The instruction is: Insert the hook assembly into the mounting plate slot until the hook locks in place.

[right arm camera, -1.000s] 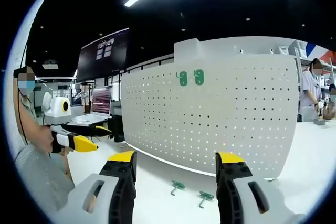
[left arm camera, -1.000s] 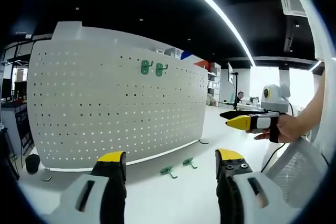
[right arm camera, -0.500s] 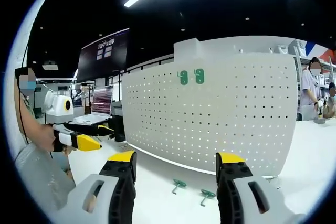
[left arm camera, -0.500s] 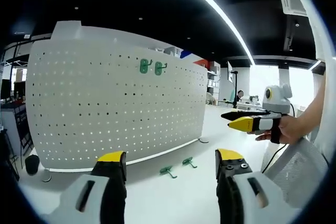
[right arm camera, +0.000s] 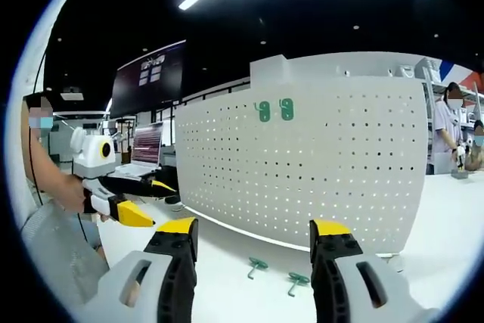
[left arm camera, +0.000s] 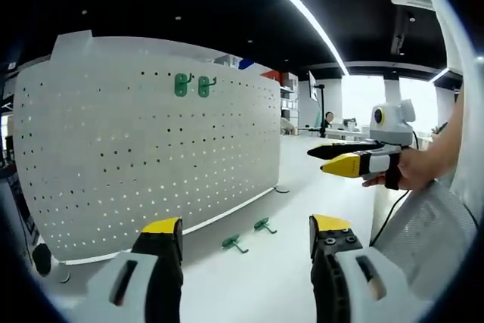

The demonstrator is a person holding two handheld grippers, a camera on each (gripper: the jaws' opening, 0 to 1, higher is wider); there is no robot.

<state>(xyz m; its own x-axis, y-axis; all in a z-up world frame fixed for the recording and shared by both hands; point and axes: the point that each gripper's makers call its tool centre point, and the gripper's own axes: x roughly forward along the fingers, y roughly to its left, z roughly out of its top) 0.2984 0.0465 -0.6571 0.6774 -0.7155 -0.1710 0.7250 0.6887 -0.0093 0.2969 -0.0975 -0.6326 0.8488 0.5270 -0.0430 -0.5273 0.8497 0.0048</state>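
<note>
Both claws (left arm camera: 246,234) (right arm camera: 253,236) wide apart, empty

In the right gripper view, the right gripper (right arm camera: 253,238) rises from the bottom of the frame with its two yellow-tipped jaws standing well apart and nothing between them. Between the jaws, low in the frame, two green hooks (right arm camera: 256,266) (right arm camera: 297,283) lie on the white table (right arm camera: 219,243). Behind them stands the white perforated mounting plate (right arm camera: 318,172), with two green hooks (right arm camera: 263,112) (right arm camera: 286,109) hanging side by side near its top. At the left, a hand holds the left gripper (right arm camera: 144,202), jaws apart.
</note>
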